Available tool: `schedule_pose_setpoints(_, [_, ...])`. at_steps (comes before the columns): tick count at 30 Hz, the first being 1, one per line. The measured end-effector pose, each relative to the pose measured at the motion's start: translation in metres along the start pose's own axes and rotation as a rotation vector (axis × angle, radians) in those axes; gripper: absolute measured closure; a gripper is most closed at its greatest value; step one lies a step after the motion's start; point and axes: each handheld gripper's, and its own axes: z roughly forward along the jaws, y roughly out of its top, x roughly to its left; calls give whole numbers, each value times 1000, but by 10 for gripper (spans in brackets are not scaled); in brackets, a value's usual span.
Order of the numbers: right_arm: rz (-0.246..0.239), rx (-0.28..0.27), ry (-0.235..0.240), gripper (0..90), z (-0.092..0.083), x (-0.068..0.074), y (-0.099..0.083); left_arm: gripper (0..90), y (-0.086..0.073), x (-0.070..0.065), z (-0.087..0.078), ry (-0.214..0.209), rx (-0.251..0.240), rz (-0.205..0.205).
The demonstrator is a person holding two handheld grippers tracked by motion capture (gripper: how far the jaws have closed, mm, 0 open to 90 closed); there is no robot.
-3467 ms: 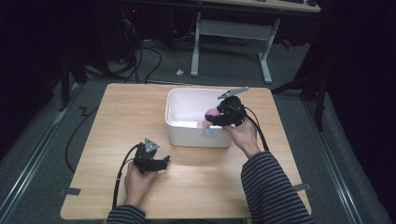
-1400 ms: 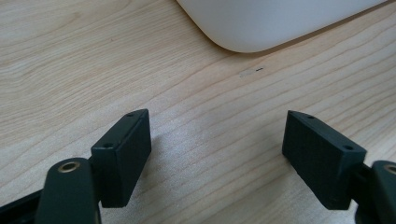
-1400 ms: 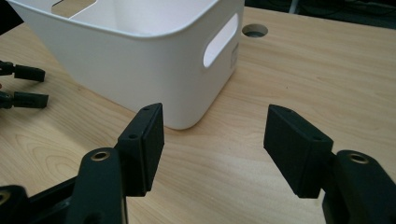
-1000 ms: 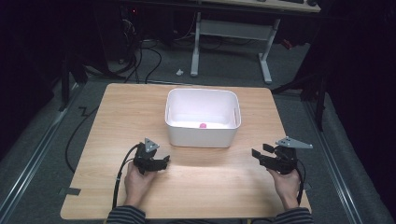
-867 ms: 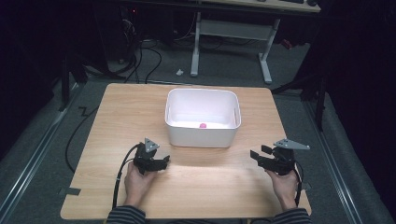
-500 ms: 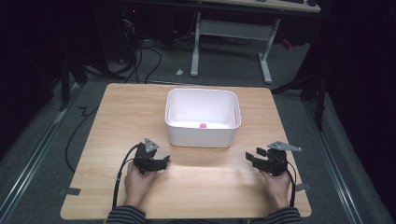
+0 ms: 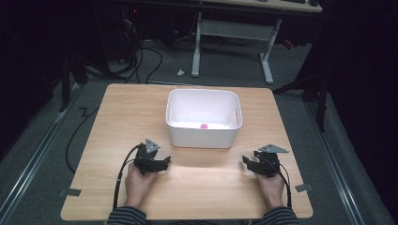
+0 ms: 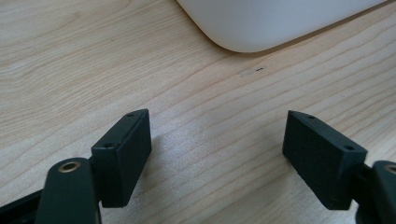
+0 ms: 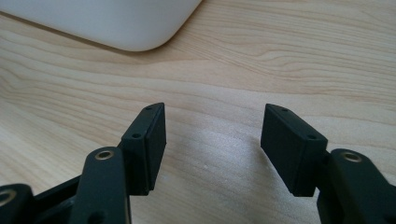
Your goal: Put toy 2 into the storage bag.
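Note:
A white bin [image 7: 202,137] stands in the middle of the wooden table [image 7: 122,108], and a small pink thing [image 7: 203,125] lies on its floor. My left gripper [image 7: 161,163] rests low over the table in front of the bin's left corner, jaws wide apart with nothing between them [image 8: 215,126]. My right gripper [image 7: 247,161] sits low near the front right of the table, its jaws also apart over bare wood [image 9: 212,116]. A rounded corner of the bin [image 8: 261,23] appears in the left gripper view, and another corner of the bin [image 9: 116,23] in the right gripper view.
Bare wood lies between the two hands in front of the bin. Tape marks [image 7: 69,191] sit at the table's front corners. Cables [image 7: 150,56] and a desk frame [image 7: 234,33] stand on the dark floor beyond the far edge.
The right hand left the bin, where it held the pink thing, and came to the near right of the table, sinking toward the wood. The pink thing stays in the bin. The left hand kept still.

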Motion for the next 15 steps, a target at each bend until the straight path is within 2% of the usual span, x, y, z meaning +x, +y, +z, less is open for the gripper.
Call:
schedule_pose_setpoints(2, [-11,6,-7,405,4,1,-1,238,0,0,0,0,0,-1])
schedule_pose_setpoints(5, [-52,17,-38,382,6,6,0,237,0,0,0,0,0,0])
schedule_pose_setpoints(15, [-45,21,-41,343,7,5,0,237,0,0,0,0,1,2])
